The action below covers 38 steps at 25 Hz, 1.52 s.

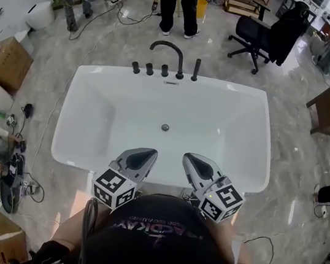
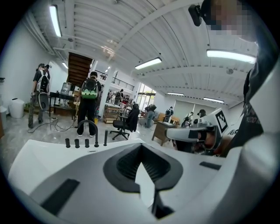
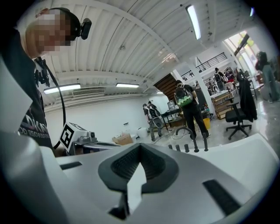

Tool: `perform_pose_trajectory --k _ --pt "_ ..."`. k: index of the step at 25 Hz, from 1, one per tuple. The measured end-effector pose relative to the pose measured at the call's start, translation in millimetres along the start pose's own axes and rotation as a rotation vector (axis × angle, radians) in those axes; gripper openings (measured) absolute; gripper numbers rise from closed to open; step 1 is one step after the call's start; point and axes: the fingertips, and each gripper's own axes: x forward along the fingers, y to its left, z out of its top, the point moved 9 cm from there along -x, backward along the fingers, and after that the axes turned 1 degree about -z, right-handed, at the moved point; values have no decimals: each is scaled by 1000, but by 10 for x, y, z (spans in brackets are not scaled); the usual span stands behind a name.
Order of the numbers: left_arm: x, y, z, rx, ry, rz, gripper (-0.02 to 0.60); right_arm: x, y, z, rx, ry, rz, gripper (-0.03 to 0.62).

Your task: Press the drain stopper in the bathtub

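Both left gripper and right gripper pinched together over bathtub near rim; drain stopper unobstructed ahead, faucet beyond.

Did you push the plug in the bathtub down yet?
Not yet, it seems. Done: nothing that shows. The drain stopper sits untouched on the bathtub floor, too small to tell if it is up or down. In hand: the left gripper and right gripper hover over the near rim, jaws together, empty. Left: reach down to the stopper and press it.
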Motion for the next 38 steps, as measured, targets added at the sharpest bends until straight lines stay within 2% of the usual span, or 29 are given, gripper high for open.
perform_pose_trajectory --k 7,17,38 --pt "16 -35 30 9 4 -11 8 43 92 -98 21 19 27 11" --pt "33 1 -60 -79 21 -25 8 25 63 -127 65 25 23 11" --pt "138 87 -69 -66 40 -29 8 128 -29 -157 89 43 23 11"
